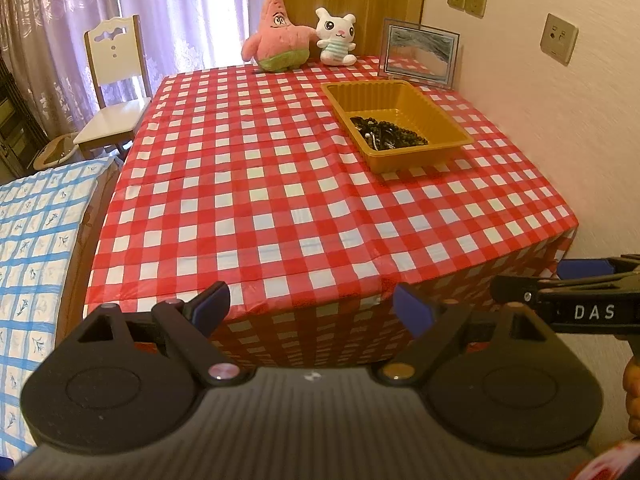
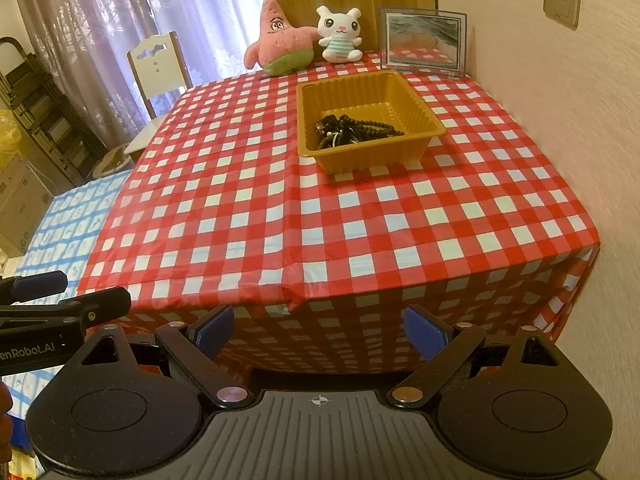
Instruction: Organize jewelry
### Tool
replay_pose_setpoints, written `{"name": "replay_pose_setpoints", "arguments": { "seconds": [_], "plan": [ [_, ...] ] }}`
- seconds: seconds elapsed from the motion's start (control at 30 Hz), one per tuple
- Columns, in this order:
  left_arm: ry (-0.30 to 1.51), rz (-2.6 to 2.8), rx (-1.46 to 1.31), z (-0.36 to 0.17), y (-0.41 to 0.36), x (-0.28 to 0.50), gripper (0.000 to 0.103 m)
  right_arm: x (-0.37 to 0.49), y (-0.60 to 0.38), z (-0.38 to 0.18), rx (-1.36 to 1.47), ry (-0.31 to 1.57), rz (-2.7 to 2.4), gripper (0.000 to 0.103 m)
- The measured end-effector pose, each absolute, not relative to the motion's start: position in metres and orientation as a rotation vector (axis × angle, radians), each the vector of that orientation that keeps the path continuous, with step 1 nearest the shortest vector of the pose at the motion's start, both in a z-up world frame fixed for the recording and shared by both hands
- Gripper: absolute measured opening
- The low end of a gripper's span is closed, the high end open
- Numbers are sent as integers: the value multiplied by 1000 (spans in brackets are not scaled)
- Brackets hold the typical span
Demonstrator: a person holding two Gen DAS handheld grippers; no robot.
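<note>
A yellow plastic tray [image 1: 448, 120] stands on the far right part of the red-checked table [image 1: 260, 200]. A pile of dark bead jewelry [image 1: 388, 132] lies in its near end. The right wrist view shows the same tray [image 2: 416, 108] and jewelry [image 2: 352, 130]. My left gripper [image 1: 312, 308] is open and empty, held off the table's near edge. My right gripper [image 2: 320, 330] is open and empty, also short of the near edge. Each gripper shows at the edge of the other's view, the right one [image 1: 568, 280] and the left one [image 2: 64, 292].
A pink star plush [image 1: 276, 36], a white bunny plush [image 1: 336, 36] and a picture frame [image 1: 418, 54] stand along the table's far edge. A white chair [image 1: 114, 88] stands far left. A blue-checked bed [image 1: 36, 248] lies left. A wall [image 1: 560, 80] runs along the right.
</note>
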State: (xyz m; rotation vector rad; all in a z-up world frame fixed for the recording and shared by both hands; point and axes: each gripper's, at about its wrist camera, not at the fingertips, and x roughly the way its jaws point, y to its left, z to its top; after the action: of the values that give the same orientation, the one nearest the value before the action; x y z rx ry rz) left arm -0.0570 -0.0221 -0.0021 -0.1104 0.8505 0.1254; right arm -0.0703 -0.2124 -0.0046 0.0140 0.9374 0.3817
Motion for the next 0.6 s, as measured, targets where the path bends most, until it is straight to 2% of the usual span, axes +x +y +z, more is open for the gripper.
{"name": "replay_pose_setpoints", "arguments": {
  "seconds": [0.6],
  "plan": [
    [846,122,-105,4,-23,-57,88,-70,-214,-4,15,938,382,91]
  ]
}}
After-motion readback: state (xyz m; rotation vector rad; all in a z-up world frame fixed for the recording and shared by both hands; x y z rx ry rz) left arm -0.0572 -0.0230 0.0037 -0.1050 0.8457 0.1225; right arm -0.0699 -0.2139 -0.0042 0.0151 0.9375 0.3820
